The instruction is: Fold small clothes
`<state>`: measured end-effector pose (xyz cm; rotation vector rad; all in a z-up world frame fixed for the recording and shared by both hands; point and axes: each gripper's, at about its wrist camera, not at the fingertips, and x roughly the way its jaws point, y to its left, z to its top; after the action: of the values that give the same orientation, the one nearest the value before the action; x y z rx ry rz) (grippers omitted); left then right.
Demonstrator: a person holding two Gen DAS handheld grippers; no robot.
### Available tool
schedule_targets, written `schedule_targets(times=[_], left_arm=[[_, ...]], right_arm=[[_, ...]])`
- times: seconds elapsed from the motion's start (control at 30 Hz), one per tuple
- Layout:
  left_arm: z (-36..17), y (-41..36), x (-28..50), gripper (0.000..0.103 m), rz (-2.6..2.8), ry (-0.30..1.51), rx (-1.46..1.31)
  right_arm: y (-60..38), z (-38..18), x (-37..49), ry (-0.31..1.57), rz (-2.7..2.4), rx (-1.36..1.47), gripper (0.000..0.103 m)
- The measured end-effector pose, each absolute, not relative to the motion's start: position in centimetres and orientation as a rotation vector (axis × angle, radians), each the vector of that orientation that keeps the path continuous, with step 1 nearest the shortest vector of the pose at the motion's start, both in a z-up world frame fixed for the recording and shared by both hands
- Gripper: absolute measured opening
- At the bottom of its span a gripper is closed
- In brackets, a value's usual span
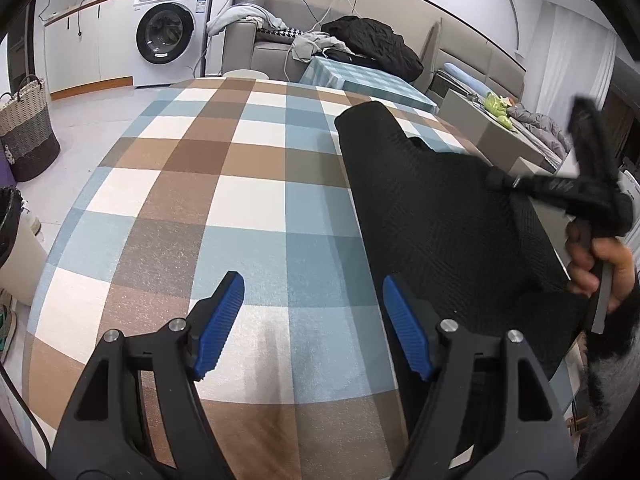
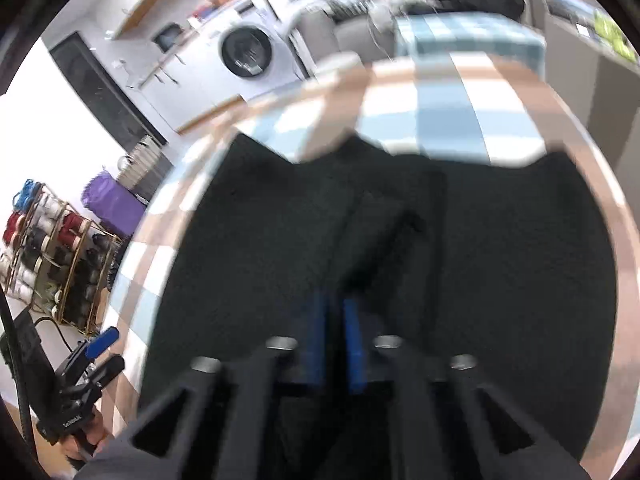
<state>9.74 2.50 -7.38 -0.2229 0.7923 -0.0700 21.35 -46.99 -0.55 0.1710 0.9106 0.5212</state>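
Blue pads (image 2: 320, 340) of the right tool (image 2: 335, 344) are pinched shut on the black cloth (image 2: 400, 240), which lies on the checked desk (image 1: 224, 184). Left tool (image 1: 312, 320) hangs open and empty beside it. Thin cloth might slip out if tugged fast.

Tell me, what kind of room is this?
Probably a small home, living room and laundry corner together. There is a washing machine under a counter, a grey sofa piled with clothes, and a checked tablecloth where a black garment lies for folding.
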Motion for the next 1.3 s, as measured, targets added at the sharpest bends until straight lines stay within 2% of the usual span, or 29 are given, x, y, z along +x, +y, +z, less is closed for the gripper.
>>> schedule_targets(times=[0.1, 0.2, 0.27, 0.33, 0.37, 0.4, 0.47, 0.8, 0.83, 0.9, 0.93, 1.03, 1.2, 1.3], left_arm=[[-7.4, 2.5, 9.7, 0.070, -0.066, 0.797, -0.223], [-7.4, 2.2, 9.7, 0.070, -0.072, 0.810, -0.224], [-7.4, 1.9, 9.6, 0.070, -0.079, 0.811, -0.215], [-7.4, 1.4, 9.6, 0.070, -0.081, 0.813, -0.196], [-7.5, 1.3, 9.6, 0.070, -0.082, 0.815, -0.194], [-7.5, 1.1, 9.6, 0.070, -0.088, 0.820, -0.194], [-7.7, 0.7, 9.6, 0.070, -0.101, 0.832, -0.195], [-8.2, -2.6, 8.7, 0.070, -0.223, 0.875, -0.142], [-8.2, -3.1, 8.5, 0.070, -0.242, 0.880, -0.139], [-8.3, -3.6, 8.0, 0.070, -0.263, 0.883, -0.135], [-8.2, -3.9, 7.7, 0.070, -0.271, 0.883, -0.130], [-8.1, -4.3, 7.2, 0.070, -0.269, 0.873, -0.103], [-8.7, -4.8, 6.7, 0.070, -0.287, 0.908, -0.074], [-9.0, -5.4, 6.0, 0.070, -0.313, 0.916, -0.034]], right_arm=[[-46.5, 2.5, 20.6, 0.736, 0.527, 0.121, 0.005], [-46.9, 1.7, 22.2, 0.789, 0.422, 0.097, 0.005], [-47.4, -0.2, 23.3, 0.886, 0.361, 0.086, 0.012], [-48.4, -1.6, 23.6, 0.962, 0.355, 0.136, 0.012], [-48.9, -2.0, 23.2, 0.989, 0.385, 0.183, 0.018], [-49.5, -2.5, 22.4, 1.015, 0.419, 0.218, 0.029], [-49.9, -3.3, 20.3, 1.036, 0.468, 0.262, 0.040], [-49.7, -4.2, 9.3, 1.051, 0.598, 0.292, 0.039], [-49.7, -4.2, 8.6, 1.033, 0.592, 0.277, 0.037], [-49.6, -4.0, 7.7, 0.993, 0.575, 0.263, 0.015], [-49.7, -3.5, 7.1, 0.960, 0.591, 0.275, 0.013], [-49.7, -1.4, 4.4, 0.836, 0.655, 0.262, 0.013], [-49.3, -4.5, 4.5, 0.979, 0.542, 0.213, 0.013], [-49.5, -4.3, 3.8, 0.960, 0.552, 0.234, 0.018]])
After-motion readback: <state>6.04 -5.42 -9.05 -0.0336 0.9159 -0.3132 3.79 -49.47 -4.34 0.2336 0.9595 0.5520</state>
